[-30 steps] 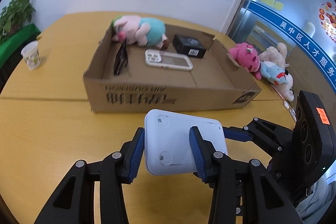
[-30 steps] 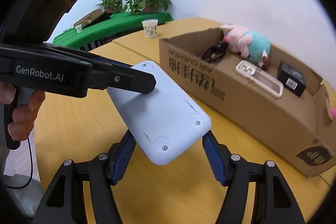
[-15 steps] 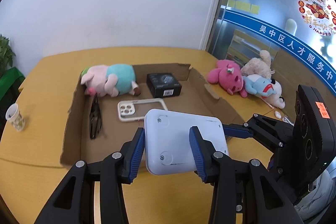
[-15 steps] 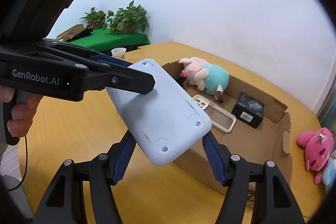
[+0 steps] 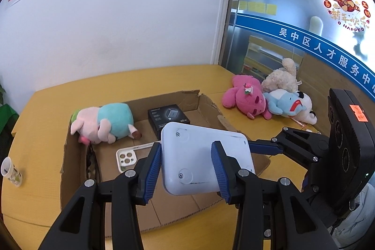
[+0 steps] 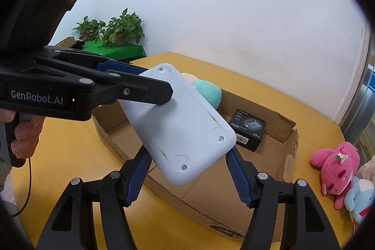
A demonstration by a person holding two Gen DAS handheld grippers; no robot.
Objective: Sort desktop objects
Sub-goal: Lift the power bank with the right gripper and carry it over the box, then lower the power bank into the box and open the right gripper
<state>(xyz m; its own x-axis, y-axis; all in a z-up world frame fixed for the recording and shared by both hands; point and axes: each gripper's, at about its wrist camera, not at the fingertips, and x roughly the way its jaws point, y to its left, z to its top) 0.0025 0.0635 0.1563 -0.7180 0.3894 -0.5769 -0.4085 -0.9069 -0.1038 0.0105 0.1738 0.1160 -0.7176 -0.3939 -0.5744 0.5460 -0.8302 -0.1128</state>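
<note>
I carry a flat white plastic case [image 5: 199, 156] with rounded corners, its underside up (small screws and round foot marks at the corners, a few dark scuffs along one edge). It hangs in the air above the near part of the open cardboard box [image 5: 77, 170], clear of the yellow table [image 5: 35, 191]. My left gripper [image 5: 186, 168] clamps one end of it between its blue pads, and my right gripper [image 6: 187, 170] clamps the other end, both pointing forward and down toward the box. My left hand [image 6: 21, 132] is wrapped round the handle. In the box lie a pink and teal stuffed pig [image 5: 105, 124], a black carton [image 5: 167, 118] and a clear phone case [image 5: 127, 156].
</note>
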